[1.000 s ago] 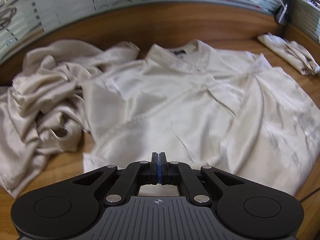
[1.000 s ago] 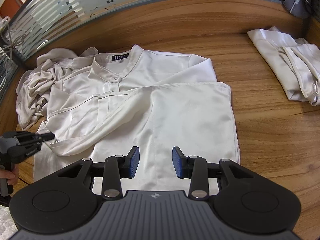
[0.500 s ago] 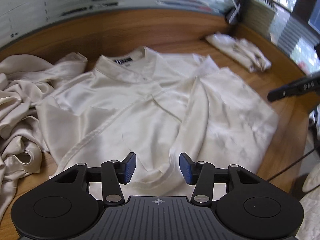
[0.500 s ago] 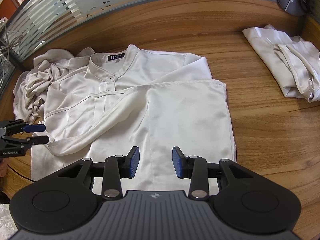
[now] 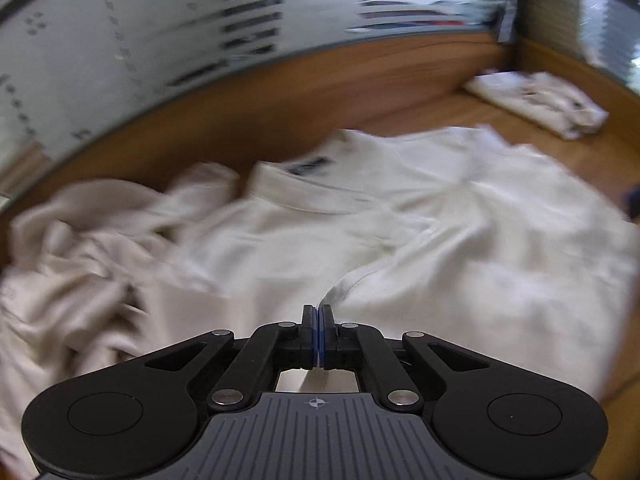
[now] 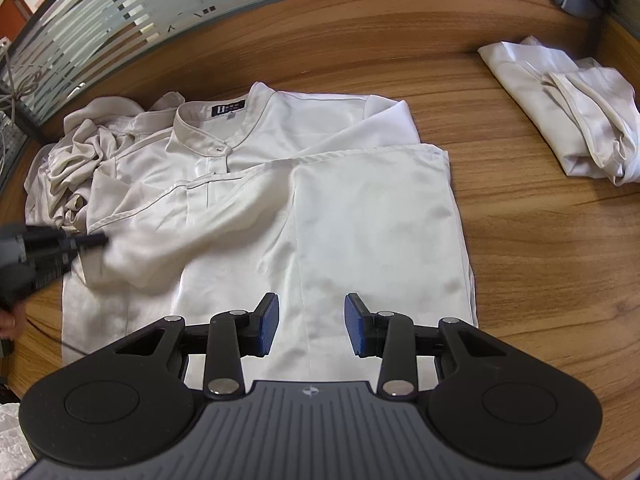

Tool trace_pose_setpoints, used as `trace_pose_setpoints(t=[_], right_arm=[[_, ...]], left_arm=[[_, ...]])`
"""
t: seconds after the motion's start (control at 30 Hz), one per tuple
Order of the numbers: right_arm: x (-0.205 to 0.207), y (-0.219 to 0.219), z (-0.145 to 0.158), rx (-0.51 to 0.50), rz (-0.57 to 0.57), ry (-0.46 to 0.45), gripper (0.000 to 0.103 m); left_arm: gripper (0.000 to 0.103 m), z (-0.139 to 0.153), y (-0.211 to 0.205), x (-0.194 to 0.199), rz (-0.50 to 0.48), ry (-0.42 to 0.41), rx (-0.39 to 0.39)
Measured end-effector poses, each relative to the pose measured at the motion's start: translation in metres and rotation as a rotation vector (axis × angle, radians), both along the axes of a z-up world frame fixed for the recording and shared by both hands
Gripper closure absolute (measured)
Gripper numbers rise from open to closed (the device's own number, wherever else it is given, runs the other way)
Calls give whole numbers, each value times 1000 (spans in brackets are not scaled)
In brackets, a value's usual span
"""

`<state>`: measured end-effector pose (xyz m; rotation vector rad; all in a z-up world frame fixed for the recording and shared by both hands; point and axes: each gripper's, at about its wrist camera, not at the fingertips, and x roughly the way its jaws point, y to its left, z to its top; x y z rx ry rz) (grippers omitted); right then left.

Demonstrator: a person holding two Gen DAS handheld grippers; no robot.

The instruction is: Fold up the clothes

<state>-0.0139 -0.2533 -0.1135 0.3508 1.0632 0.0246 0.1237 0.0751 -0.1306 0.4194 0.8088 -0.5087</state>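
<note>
A cream collared shirt (image 6: 360, 208) lies face up on the wooden table (image 6: 540, 260), one sleeve folded across its front. My left gripper (image 5: 319, 316) is at the shirt's left side. Its jaws are closing and press together on the stitched end of that sleeve (image 5: 360, 276). The right wrist view shows the left gripper (image 6: 94, 239) at the left edge, the sleeve end in its tips. Above the shirt's lower part, my right gripper (image 6: 312, 320) stands open with nothing between its blue pads (image 6: 268, 322). The left wrist view is blurred.
A crumpled pile of cream clothes (image 6: 76, 152) lies against the shirt's left shoulder. A folded cream garment (image 6: 580, 120) rests at the table's far right. A striped glass partition (image 6: 120, 8) runs behind the table. Bare wood lies between the shirt and the folded garment.
My left gripper stood shut, then open over the shirt, and is now shut on the sleeve end, which has lifted a little. The right gripper has kept still and open.
</note>
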Motion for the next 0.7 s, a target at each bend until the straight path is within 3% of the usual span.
trace_pose_setpoints(t=[0.1, 0.13, 0.2, 0.23, 0.43, 0.7], right_arm=[[1, 1, -2, -1, 4, 3, 62], [2, 2, -2, -1, 5, 2, 62], [3, 2, -2, 0, 8, -2, 62], [3, 1, -1, 1, 8, -5, 62], [4, -2, -3, -8, 9, 2, 62], [6, -4, -7, -19, 27, 27, 62]], left_arm=[[88, -3, 0, 21, 41, 18, 69], [73, -1, 3, 22, 49, 13, 66], [56, 5, 9, 24, 65, 1, 53], [54, 10, 14, 24, 72, -5, 38], [54, 25, 53, 7, 156, 34, -11], [51, 3, 79, -21, 213, 97, 15]])
